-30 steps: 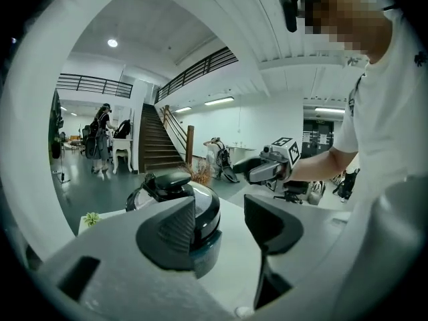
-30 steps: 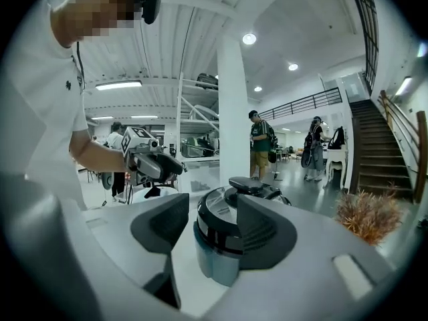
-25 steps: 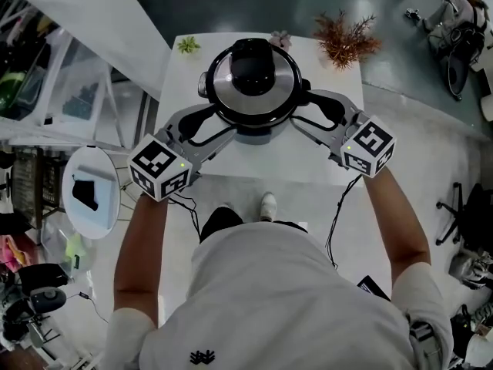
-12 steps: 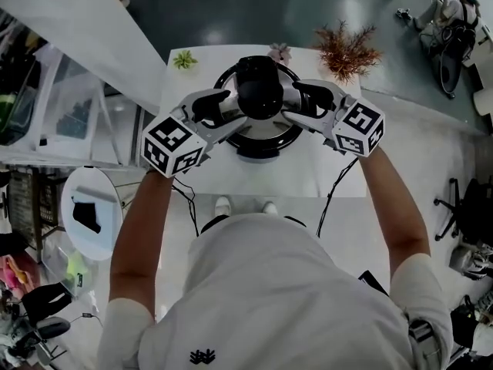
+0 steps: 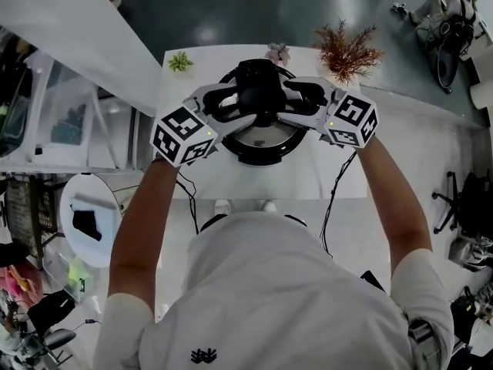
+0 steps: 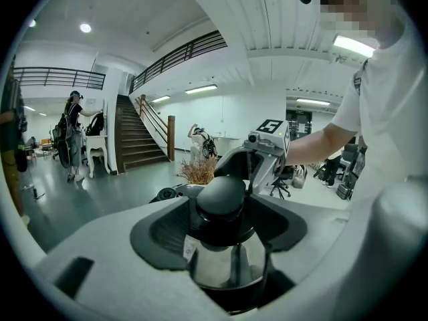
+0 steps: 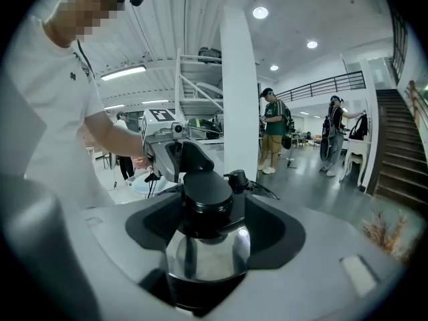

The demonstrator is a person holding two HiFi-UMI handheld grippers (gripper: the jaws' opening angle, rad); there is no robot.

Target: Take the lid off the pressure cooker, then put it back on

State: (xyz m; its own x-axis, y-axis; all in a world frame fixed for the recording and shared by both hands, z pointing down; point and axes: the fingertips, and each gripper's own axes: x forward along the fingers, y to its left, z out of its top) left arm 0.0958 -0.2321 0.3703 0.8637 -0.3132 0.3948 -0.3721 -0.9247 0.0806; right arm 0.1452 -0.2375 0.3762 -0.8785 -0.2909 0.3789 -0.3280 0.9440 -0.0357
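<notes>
The pressure cooker (image 5: 262, 141) stands on a white table (image 5: 308, 177), with its steel lid (image 5: 266, 133) on and a black knob (image 5: 258, 83) on top. My left gripper (image 5: 235, 105) reaches in from the left and my right gripper (image 5: 289, 100) from the right, each straddling the knob. In the left gripper view the knob (image 6: 223, 196) sits between the left gripper's (image 6: 224, 216) opening jaws, with gaps at the pads. The right gripper view shows the knob (image 7: 207, 189) between the right gripper's (image 7: 210, 212) opening jaws, likewise untouched.
A small green plant (image 5: 181, 60), a pink one (image 5: 277, 52) and a reddish dry plant (image 5: 347, 48) stand along the table's far edge. A round white stand (image 5: 91, 214) is at the left and an office chair (image 5: 462, 206) at the right. People walk in the hall behind.
Both grippers have moved forward from the cooker's near sides up over the lid, and now bracket the knob. The cooker and lid have not moved.
</notes>
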